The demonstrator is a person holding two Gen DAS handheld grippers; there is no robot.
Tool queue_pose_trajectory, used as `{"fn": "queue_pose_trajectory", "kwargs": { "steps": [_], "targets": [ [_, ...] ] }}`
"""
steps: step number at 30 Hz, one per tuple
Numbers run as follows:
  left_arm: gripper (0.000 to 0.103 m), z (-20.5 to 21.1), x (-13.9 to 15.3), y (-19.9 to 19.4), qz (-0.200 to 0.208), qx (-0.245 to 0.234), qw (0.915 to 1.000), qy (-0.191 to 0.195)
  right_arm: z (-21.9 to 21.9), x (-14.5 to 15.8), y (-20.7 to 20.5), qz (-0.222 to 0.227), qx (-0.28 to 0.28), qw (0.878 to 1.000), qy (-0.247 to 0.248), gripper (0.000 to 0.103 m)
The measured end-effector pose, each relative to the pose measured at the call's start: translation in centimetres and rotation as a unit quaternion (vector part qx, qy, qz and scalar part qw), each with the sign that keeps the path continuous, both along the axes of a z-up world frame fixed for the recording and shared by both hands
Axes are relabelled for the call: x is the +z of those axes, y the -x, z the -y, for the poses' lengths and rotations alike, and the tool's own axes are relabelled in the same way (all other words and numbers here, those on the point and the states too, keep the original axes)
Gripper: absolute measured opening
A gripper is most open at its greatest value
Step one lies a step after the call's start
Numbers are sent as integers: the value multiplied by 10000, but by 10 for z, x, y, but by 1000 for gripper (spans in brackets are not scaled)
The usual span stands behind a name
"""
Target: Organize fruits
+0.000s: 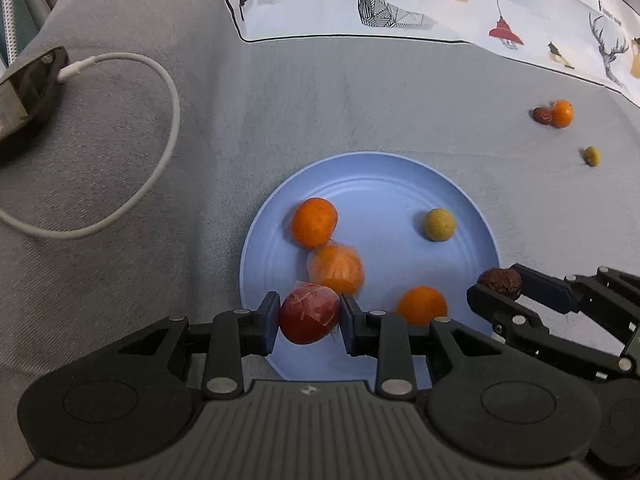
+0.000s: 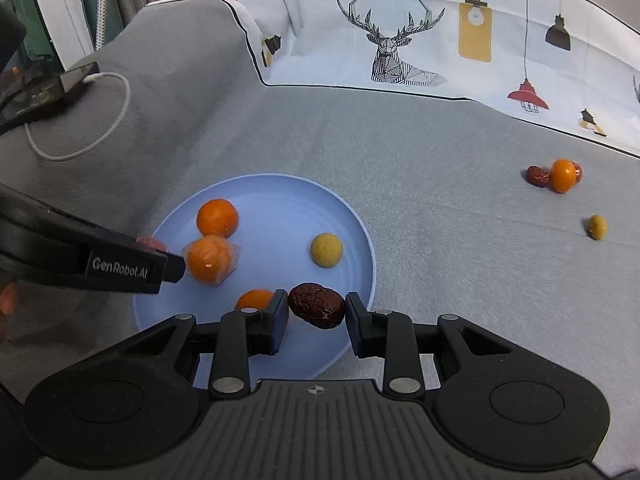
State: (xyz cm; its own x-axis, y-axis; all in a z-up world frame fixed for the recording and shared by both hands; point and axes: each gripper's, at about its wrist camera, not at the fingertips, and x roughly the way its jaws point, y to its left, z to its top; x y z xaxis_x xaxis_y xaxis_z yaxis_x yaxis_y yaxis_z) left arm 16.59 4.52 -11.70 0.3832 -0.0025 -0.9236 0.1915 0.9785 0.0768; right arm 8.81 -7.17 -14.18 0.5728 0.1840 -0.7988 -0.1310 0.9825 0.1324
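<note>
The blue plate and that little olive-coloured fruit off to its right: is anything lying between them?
No. In both wrist views, only bare grey cloth lies between the blue plate and the olive-coloured fruit.

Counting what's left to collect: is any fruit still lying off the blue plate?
Yes, a small orange, a red date and a yellowish fruit lie on the grey cloth.

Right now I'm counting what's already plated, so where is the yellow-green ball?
The yellow-green ball lies on the blue plate, toward its far right part in both wrist views, apart from the oranges on the left.
</note>
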Motion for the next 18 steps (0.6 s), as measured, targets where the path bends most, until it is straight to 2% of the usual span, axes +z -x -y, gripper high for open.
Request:
{"fn": "queue_pose_trajectory", "kwargs": {
  "steps": [1,2,3,4,5,7,10,14,18],
  "targets": [
    [42,0,0,-1,60,-27,10000,-13,0,-2,-3,-17,11,10000,-8,33],
    [60,1,1,-1,144,-64,9999,-29,0,-3,-6,-24,20,10000,-34,33],
    [85,1,4,-1,230,-71,9997,-50,0,-4,-8,-14,35,10000,-84,37],
    [96,1,8,-1,348,-14,9994,-90,1,-4,-10,-8,74,9999,-121,51],
    [102,0,14,1,471,-7,9988,-97,1,-3,-12,-16,101,9999,-91,58],
    [103,1,24,7,625,-97,9980,-38,5,3,-9,68,71,9999,-94,77],
    [103,1,32,21,540,-219,9983,-72,11,16,5,94,76,9999,-96,89],
    [103,-6,43,55,360,-148,9992,-58,17,36,38,69,120,9999,-78,96],
    [103,-14,57,93,387,9,9990,-206,17,52,74,-61,62,10000,-31,101]
  ]
}}
